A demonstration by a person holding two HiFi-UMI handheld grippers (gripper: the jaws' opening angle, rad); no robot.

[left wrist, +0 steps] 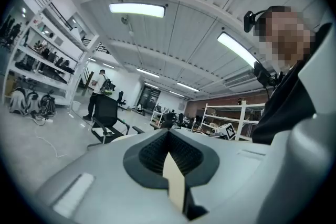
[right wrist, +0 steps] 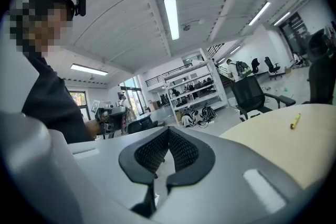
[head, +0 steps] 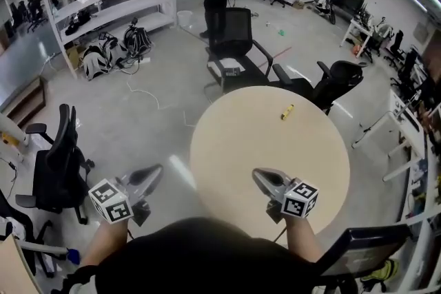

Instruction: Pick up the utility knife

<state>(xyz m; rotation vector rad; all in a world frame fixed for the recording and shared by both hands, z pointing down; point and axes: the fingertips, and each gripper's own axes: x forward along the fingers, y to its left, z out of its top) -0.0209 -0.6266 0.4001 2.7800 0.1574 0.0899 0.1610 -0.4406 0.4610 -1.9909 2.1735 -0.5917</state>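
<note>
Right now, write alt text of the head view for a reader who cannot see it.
A small yellow utility knife lies alone on the far side of a round beige table, untouched. The left gripper hovers off the table's left edge and the right gripper over its near edge, both with jaws shut. Black office chairs stand beyond.

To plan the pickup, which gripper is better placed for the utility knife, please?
Likely right: the right gripper hangs over the table, nearer the utility knife; the left gripper is off its edge.
</note>
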